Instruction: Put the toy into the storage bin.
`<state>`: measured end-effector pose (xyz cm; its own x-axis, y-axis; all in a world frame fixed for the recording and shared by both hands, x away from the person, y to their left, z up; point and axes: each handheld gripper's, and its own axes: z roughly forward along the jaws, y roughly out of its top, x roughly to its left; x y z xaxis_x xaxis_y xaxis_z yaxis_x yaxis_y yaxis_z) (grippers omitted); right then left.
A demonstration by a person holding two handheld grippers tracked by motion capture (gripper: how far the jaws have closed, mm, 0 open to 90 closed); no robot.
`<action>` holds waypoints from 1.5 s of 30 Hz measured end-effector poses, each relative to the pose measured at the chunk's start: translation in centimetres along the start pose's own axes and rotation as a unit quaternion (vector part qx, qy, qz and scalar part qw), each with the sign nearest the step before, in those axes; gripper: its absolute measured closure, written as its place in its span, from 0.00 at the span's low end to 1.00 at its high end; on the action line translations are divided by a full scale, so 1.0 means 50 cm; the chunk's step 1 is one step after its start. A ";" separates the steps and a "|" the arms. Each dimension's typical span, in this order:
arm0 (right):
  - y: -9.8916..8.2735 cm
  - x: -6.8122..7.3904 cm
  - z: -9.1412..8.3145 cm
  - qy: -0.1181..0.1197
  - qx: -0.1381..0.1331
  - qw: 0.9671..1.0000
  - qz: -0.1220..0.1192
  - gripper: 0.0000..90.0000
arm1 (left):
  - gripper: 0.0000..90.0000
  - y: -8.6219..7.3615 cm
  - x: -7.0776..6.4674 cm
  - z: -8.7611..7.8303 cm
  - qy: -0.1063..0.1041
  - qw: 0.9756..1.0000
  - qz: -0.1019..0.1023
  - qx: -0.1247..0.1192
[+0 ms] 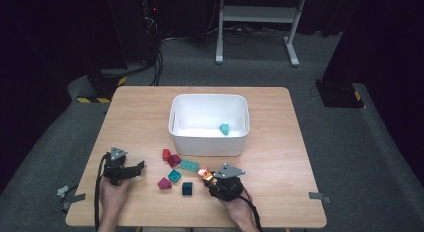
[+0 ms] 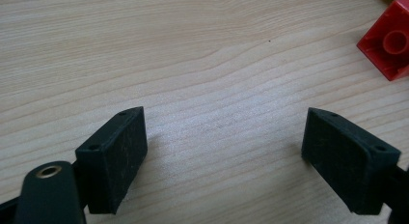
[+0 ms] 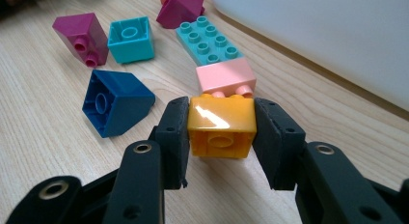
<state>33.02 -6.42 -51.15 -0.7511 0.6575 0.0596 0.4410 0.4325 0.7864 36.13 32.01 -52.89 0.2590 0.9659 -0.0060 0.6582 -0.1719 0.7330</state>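
Near the table's front edge, right of centre, the right gripper (image 3: 222,132) is clamped on a glossy orange plastic brick (image 3: 221,126), its hollow underside facing the camera, studs pointing away into a pink brick (image 3: 225,75). No lettering is readable. Left gripper (image 2: 224,151) jaws stand apart over bare wooden table (image 2: 193,50).

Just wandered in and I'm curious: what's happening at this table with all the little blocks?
A person sits at a wooden table with a gripper in each hand. The right gripper has its jaws shut on an orange block, which touches a pink block. The left gripper rests open over bare wood. More blocks lie loose nearby, and one teal block already sits in the white bin.
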 end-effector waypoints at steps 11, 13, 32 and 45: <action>0.009 -0.015 -0.019 0.003 -0.011 1.000 0.004 0.65 | 0.18 0.000 0.000 0.000 0.000 1.000 0.000 0.000; 0.010 -0.018 -0.022 0.004 -0.011 1.000 0.005 0.65 | 0.18 0.000 0.000 0.000 0.000 1.000 0.000 0.000; 0.021 -0.038 -0.038 0.022 -0.012 1.000 0.002 0.65 | 0.18 0.000 0.000 0.000 0.000 1.000 0.000 0.000; 0.036 -0.048 -0.053 0.023 -0.014 1.000 -0.006 0.65 | 0.18 0.000 0.000 0.000 0.000 1.000 -0.001 -0.001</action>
<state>34.31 -8.84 -48.25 -0.7781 0.6233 0.0774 0.4184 0.4226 0.8040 36.13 32.00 -52.90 0.2581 0.9661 -0.0074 0.6578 -0.1702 0.7337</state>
